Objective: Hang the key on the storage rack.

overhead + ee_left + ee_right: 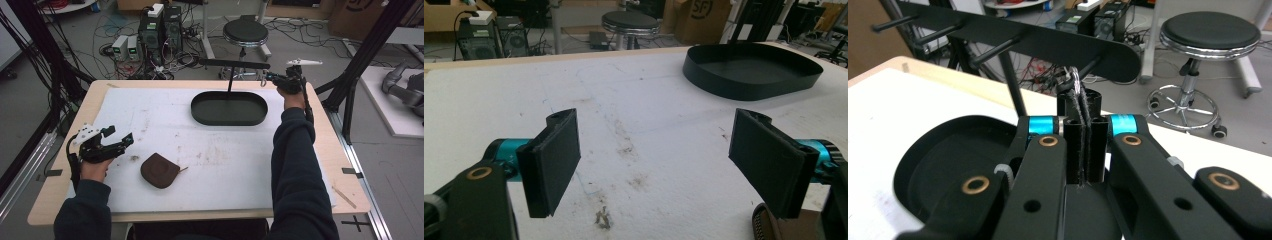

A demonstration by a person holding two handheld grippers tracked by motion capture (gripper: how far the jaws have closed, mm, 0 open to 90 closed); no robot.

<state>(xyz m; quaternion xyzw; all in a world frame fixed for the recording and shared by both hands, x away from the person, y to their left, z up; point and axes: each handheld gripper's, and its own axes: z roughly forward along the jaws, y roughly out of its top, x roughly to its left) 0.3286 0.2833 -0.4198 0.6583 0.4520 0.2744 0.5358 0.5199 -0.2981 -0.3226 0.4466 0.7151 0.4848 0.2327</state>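
A black peg rack [235,63] stands on a post in an oval black tray base [229,108] at the back of the white mat. My right gripper [272,77] is beside the rack's right end, shut on a thin dark cord [1079,117] that carries a small metal ring [1074,79]. In the right gripper view the rack bar [1048,42] with its pegs runs just beyond the jaws. A brown pouch [160,170] lies at the front left of the mat. My left gripper [120,135] hovers just left of the pouch [769,227], open with nothing between its pads [556,160].
The white mat [165,115] covers a wooden table [345,150]. Behind the table stand a round stool [245,32], computer cases [160,27] and loose cables on the floor. Black frame posts [367,50] rise at the right.
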